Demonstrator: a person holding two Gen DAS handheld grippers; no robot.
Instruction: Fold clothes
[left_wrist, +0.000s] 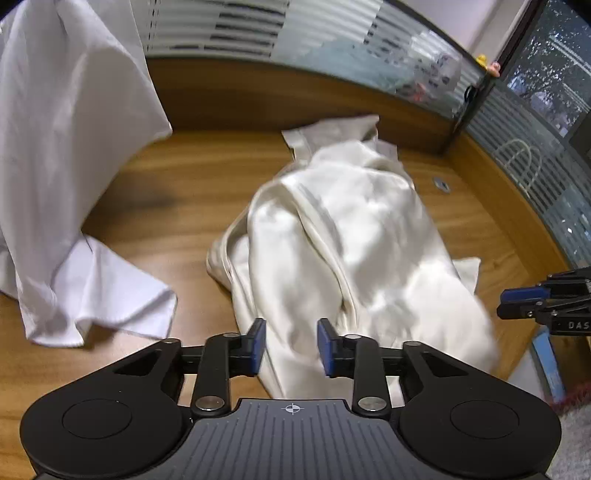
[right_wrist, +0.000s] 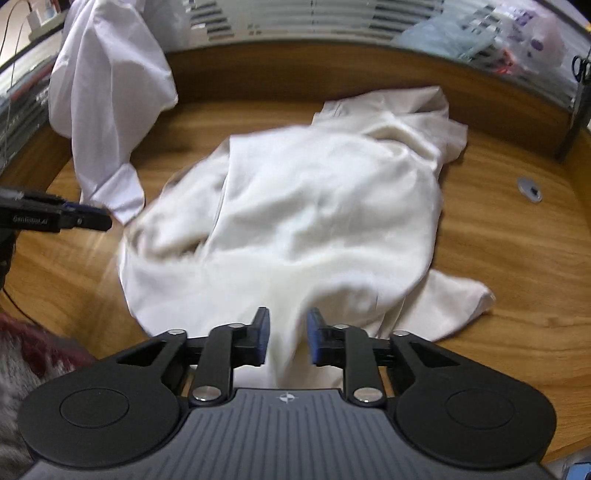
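Cream shirt (left_wrist: 343, 236) lies crumpled on the wooden desk (left_wrist: 177, 192) just ahead of both your claws, its near edge running under them. Your left gripper (left_wrist: 291, 345) and right gripper (right_wrist: 286, 338) stand partly spread, cloth between the pads but not pinched. White garment (left_wrist: 70, 155) hangs beyond, to their left.

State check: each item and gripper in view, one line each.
cream garment: crumpled in a heap on the desk, not folded
white garment: hanging at the left, lower end bunched on the desk
left gripper: jaws parted, cream cloth between them, pads not pressing
right gripper: jaws parted, cream cloth between them, pads not pressing
desk: wood, both garments on it
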